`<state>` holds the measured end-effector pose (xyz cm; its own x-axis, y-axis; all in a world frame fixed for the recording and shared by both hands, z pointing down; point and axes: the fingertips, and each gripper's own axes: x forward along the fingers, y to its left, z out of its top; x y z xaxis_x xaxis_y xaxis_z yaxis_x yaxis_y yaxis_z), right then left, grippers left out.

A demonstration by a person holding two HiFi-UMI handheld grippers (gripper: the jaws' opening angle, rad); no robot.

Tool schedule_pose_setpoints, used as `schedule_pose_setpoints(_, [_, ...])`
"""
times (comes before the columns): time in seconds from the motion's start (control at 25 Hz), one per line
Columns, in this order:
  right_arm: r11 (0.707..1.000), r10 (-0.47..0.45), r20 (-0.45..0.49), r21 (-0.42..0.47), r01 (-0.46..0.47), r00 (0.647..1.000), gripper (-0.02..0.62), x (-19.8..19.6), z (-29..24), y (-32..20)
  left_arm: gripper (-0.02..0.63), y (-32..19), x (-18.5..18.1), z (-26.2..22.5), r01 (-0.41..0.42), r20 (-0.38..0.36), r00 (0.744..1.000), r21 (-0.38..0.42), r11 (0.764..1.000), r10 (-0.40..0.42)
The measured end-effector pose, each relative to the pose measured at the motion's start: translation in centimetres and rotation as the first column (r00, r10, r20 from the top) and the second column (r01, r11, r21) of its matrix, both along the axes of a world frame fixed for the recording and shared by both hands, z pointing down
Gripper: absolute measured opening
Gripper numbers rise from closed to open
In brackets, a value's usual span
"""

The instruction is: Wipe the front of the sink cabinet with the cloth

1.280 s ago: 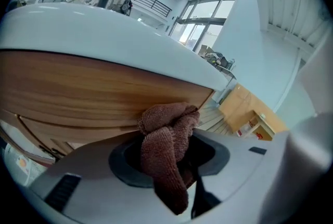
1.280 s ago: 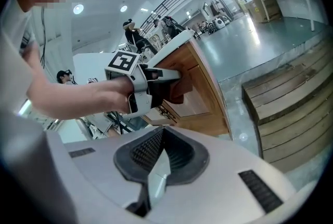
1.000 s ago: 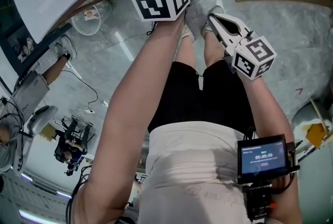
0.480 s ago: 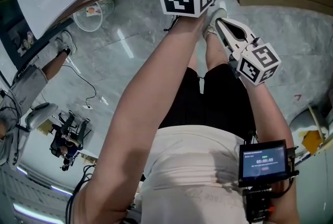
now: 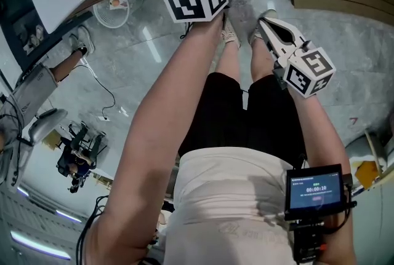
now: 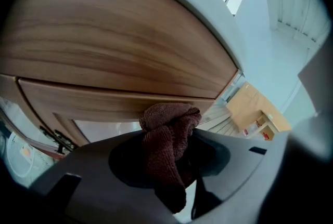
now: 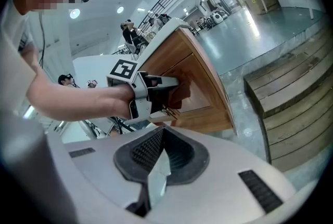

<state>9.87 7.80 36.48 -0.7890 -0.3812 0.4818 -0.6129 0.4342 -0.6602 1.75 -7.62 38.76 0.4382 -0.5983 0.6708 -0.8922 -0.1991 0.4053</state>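
My left gripper (image 7: 174, 97) is clamped on the brown cloth (image 6: 169, 132), which bunches out past the jaws in the lower centre of the left gripper view. The wooden cabinet front (image 6: 114, 46) lies straight ahead of it, filling the upper left, and the cloth seems to touch the edge of its lower panel. My right gripper (image 7: 157, 163) is closed on nothing and stands well apart, so I judge the wiping belongs to the left.

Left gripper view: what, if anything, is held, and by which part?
The left gripper pinches the bunched brown terry cloth by its lower folds; the top bulges free.
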Motion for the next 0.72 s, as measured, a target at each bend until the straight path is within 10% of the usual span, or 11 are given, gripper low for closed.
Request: schedule_pose_setpoints(0.72, [1.0, -0.01, 0.007, -0.007, 0.01, 1.0, 0.012, -0.4, 0.1, 0.6, 0.173, 3.5, -13.6, 0.2, 0.27, 0.159, 0.953, -0.058, 0.961, -0.258])
